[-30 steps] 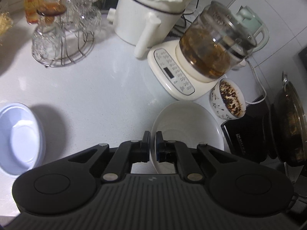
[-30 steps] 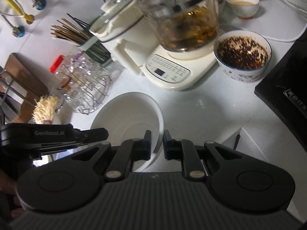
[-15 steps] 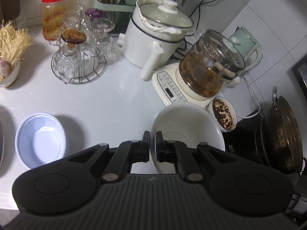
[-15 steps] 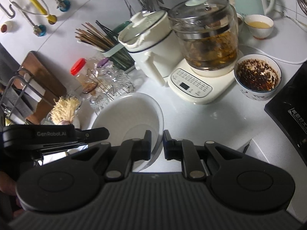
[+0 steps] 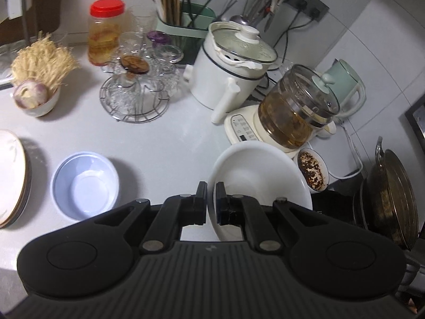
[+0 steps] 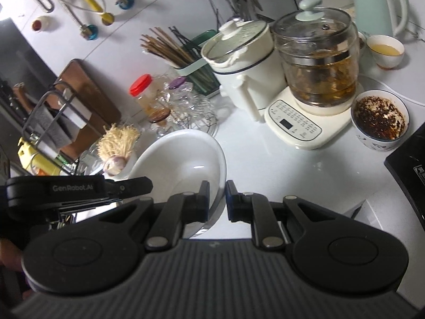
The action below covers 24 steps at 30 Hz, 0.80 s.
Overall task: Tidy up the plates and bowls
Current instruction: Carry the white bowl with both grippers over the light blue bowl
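White bowl (image 5: 255, 175): large and shallow, held off the white table (image 5: 164, 143) by both grippers at once. Left gripper (image 5: 211, 203): jaws clamped on the bowl's near rim, one finger inside, one outside; bowl body extends ahead and to the right of the fingers. Right gripper (image 6: 217, 202): jaws clamped on the opposite rim of the same white bowl (image 6: 183, 159), whose body lies ahead and to the left of its fingers. The left gripper (image 6: 127, 186) shows in the right wrist view, reaching in from the left to the bowl's far edge.

Pale blue bowl (image 5: 85, 186): upright on the table, left of the left gripper, empty.
Stacked plates (image 5: 12, 178): at the far left edge, beyond the blue bowl, gold-rimmed.
Small bowl of dark flakes (image 6: 379, 122): on the table ahead and right of the right gripper, just beside the kettle base.
Glass kettle (image 6: 316, 61): on a cream control base, ahead of the right gripper, brown liquid inside.
White electric pot (image 5: 233, 66): ahead of the left gripper, glass lid on.
Wire rack of glasses (image 5: 135, 90): ahead and left of the left gripper.
Red-lidded jar (image 5: 105, 32): behind the rack.
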Tool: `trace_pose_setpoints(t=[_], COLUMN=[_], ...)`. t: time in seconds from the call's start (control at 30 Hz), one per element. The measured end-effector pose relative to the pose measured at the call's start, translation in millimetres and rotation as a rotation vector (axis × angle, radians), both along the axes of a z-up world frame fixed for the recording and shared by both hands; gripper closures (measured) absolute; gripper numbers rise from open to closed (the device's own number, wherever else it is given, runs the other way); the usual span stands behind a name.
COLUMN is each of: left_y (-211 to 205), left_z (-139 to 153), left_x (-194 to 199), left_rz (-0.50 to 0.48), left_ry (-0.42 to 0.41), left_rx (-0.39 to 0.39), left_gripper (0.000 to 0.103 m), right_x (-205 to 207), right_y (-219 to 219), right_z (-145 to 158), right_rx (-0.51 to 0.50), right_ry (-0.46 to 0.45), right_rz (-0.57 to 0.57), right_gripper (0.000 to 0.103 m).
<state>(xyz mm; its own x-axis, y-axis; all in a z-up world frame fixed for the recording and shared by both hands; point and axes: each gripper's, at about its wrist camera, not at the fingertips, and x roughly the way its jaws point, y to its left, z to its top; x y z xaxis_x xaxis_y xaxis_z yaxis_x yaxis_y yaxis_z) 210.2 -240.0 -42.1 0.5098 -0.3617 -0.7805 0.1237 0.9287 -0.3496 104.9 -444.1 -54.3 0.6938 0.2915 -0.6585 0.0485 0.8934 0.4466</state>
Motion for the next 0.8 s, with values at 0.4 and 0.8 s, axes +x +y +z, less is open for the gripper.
trace_pose_setpoints(t=[0.4,0.8], left_y=[37,110], left_z=[6,7], left_x=[-28,-21], left_rz=[0.116,0.213], left_ry=[-0.03,-0.055], left_rx=[0.008,-0.058], left_gripper=[0.096,0.096], right_x=[6,35], right_y=[27,92], right_z=[3,16], right_rx=[0.024,-0.017], right_ry=[-0.025,-0.077], right_rz=[0.105,0.161], right_gripper=[0.088,0.088])
